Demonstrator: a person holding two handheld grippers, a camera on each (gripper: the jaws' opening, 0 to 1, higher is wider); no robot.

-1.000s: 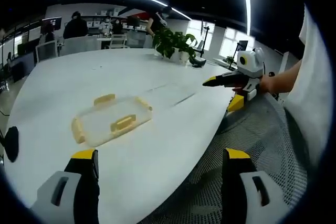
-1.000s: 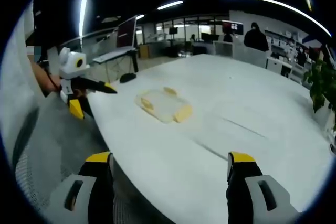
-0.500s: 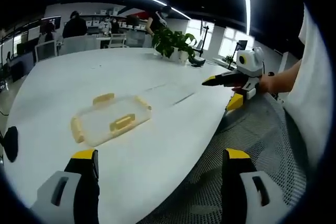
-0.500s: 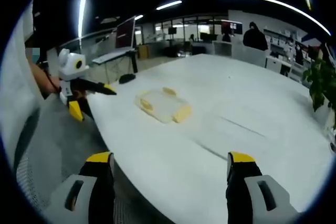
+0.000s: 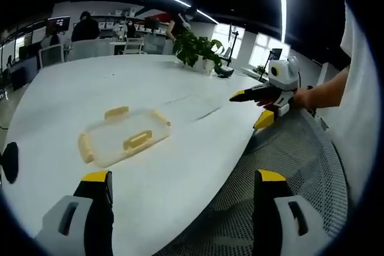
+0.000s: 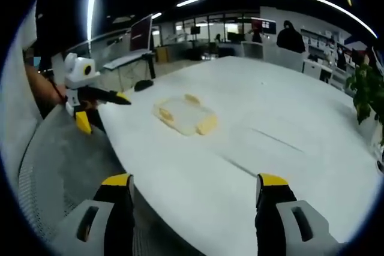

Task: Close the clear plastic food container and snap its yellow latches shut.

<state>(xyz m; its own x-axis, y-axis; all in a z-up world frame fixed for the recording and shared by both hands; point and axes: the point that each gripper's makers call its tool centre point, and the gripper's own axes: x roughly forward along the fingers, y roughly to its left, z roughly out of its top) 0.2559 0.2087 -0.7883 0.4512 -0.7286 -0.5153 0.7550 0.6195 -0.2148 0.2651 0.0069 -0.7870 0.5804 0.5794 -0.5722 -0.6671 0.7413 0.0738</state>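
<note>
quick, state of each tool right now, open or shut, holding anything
Left tool: open, holding nothing, short of the container.
Right tool: open, holding nothing.

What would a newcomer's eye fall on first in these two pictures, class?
First, the clear plastic food container with yellow latches, lying alone on the big white oval table, well ahead of both grippers. Next, the open yellow-tipped jaws of the left gripper rising in the left gripper view, with the right gripper hovering at the table's edge beyond. A leafy green potted plant stands at the far side.
</note>
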